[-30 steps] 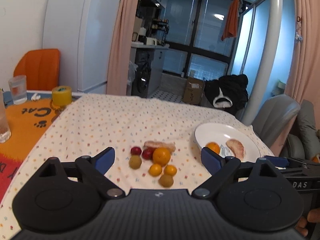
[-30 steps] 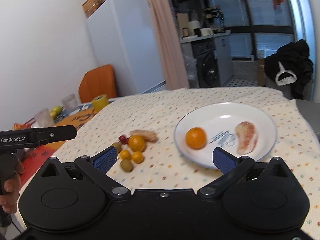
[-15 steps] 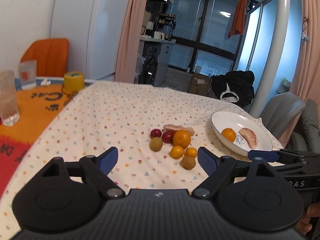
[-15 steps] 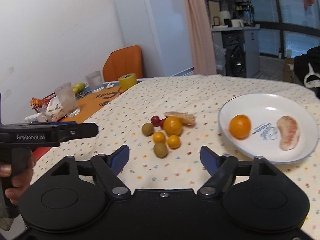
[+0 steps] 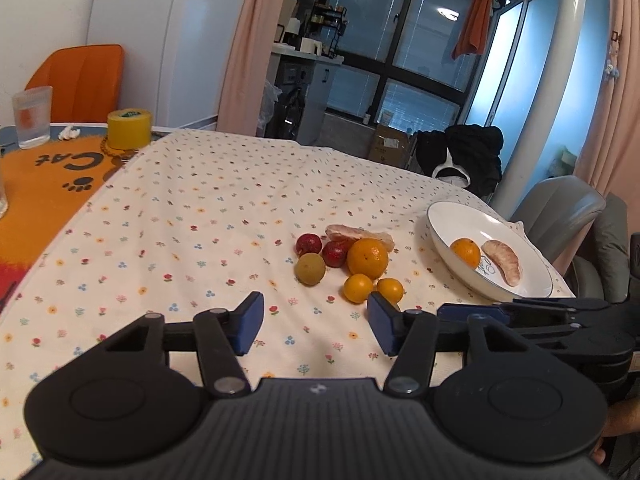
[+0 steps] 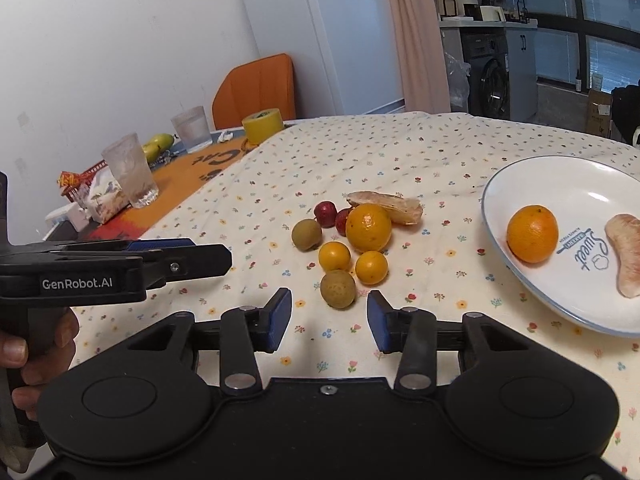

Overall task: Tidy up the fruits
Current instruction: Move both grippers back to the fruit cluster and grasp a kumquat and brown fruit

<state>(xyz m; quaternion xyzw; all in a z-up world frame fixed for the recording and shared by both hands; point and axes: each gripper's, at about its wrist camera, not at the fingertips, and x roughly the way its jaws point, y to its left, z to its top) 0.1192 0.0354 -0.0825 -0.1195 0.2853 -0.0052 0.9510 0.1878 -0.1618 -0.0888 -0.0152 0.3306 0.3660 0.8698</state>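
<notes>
**Loose fruit waits as both claws hover empty**

A small pile of fruit sits on the flowered tablecloth, near the white plate but apart from it. Nearest the right claw lies a brownish-green fruit, directly ahead of the gap between its blue pads and just beyond their tips. Behind it sit two small yellow-orange fruits, a large orange, a second brown-green fruit, two red fruits and a peeled citrus segment. One orange and another segment already rest on the plate.

The pile is tight, with several pieces touching. A claw closing on the front fruit is likely to nudge the yellow-orange pair behind it, and round fruit on cloth may roll away. A pinch off-centre could squirt the smooth fruit out sideways; too hard a pinch could bruise it.

The right claw stands spread, somewhat wider than the nearest fruit, holding and touching nothing. The left claw is likewise spread and empty, hovering above the cloth short of the pile, the right claw's arm just beside it.
</notes>
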